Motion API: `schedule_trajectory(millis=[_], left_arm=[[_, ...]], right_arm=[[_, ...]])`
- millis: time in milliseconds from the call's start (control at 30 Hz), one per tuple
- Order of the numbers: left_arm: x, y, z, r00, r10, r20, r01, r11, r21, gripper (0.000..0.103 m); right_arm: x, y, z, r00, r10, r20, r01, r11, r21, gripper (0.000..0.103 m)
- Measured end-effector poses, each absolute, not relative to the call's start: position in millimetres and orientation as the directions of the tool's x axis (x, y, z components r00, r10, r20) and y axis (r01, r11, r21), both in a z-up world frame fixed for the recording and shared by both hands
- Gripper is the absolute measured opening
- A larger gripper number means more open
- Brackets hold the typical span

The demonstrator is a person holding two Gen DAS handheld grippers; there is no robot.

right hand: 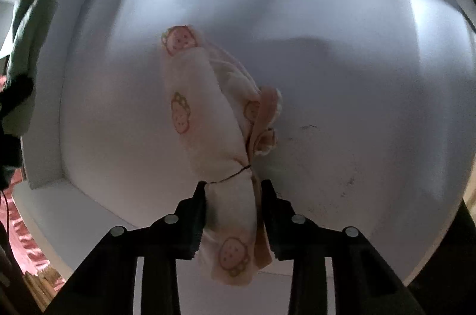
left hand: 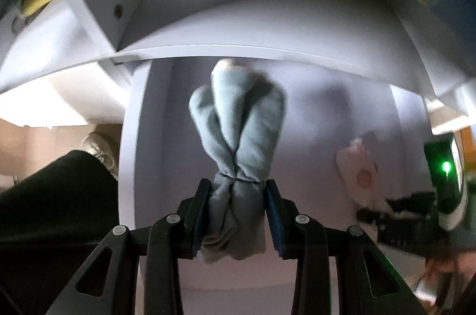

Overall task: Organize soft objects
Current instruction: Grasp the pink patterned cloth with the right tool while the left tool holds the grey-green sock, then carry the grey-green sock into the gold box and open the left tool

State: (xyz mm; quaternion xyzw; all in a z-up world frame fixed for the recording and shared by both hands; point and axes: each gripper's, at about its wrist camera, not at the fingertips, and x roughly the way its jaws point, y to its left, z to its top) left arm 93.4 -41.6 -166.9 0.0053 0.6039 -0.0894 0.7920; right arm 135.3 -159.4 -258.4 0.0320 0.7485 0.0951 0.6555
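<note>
Two cloth bundles are in hand, one per gripper, both held up in front of a white shelf unit [left hand: 208, 53]. Clamped between the fingers of the left gripper [left hand: 237, 206] is a grey-green bundle [left hand: 235, 118], rolled and tied round the middle with a thin band, its free end reaching ahead toward the shelf edge just above. Pinched the same way in the right gripper [right hand: 233, 207] is a cream cloth printed with little monkey faces [right hand: 205, 112], also tied with a thin band just ahead of the fingertips, hanging before the back wall of a white compartment [right hand: 342, 76].

Both look light, soft and squashy, so they should flop and sag past the tie. Taking hold near the band, where the cloth is bunched tightest, looks the surest place; a grip further out would likely let folds slip loose.

Motion blur softens both bundles. From the left wrist, the right gripper and its cloth show only partly at the far right edge. Whether either bundle touches the shelf cannot be told, and the compartment floor is hard to make out
</note>
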Motion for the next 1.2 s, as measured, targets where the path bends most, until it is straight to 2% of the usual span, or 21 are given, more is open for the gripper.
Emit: schedule_trajectory(millis=[300, 400, 500, 567, 633, 833, 967, 1033, 1067, 1100, 1200], left_arm=[[76, -84, -147, 0.218, -0.224, -0.95, 0.397, 0.91, -0.124, 0.032], [68, -99, -130, 0.227, -0.267, -0.936, 0.489, 0.863, -0.127, 0.032], [66, -108, -125, 0.225, -0.258, -0.939, 0.541, 0.835, -0.1, 0.032], [71, -104, -139, 0.181, -0.224, -0.957, 0.521, 0.848, -0.1, 0.034], [76, -100, -155, 0.132, -0.192, -0.973, 0.469, 0.877, -0.109, 0.053], [103, -77, -211, 0.016, -0.07, -0.997, 0.231, 0.971, -0.064, 0.059], [118, -67, -243, -0.06, -0.069, -0.996, 0.127, 0.989, -0.076, 0.061], [124, -68, -255, -0.078, -0.073, -0.994, 0.116, 0.99, -0.081, 0.056], [126, -69, -260, -0.081, -0.077, -0.994, 0.121, 0.989, -0.086, 0.05], [128, -71, -263, -0.083, -0.077, -0.994, 0.129, 0.988, -0.087, 0.038], [134, -74, -264, -0.08, -0.081, -0.994, 0.156, 0.983, -0.092, 0.035]], right_arm=[[133, -198, -257, -0.133, 0.191, -0.972, 0.137, 0.975, 0.173, 0.033], [126, -218, -262, -0.139, 0.213, -0.967, 0.167, 0.968, 0.189, 0.033], [132, -230, -261, -0.14, 0.22, -0.965, 0.169, 0.966, 0.196, 0.033], [135, -236, -270, -0.138, 0.233, -0.963, 0.184, 0.961, 0.206, 0.033], [132, -242, -272, -0.14, 0.239, -0.961, 0.191, 0.959, 0.21, 0.033], [129, -250, -276, -0.143, 0.246, -0.959, 0.193, 0.957, 0.217, 0.034], [131, -250, -270, -0.143, 0.251, -0.958, 0.199, 0.955, 0.22, 0.034], [131, -251, -271, -0.143, 0.249, -0.958, 0.196, 0.956, 0.219, 0.034], [132, -251, -271, -0.144, 0.248, -0.958, 0.193, 0.957, 0.218, 0.034], [132, -251, -270, -0.145, 0.246, -0.958, 0.19, 0.957, 0.217, 0.034], [132, -252, -271, -0.146, 0.249, -0.957, 0.193, 0.956, 0.219, 0.034]])
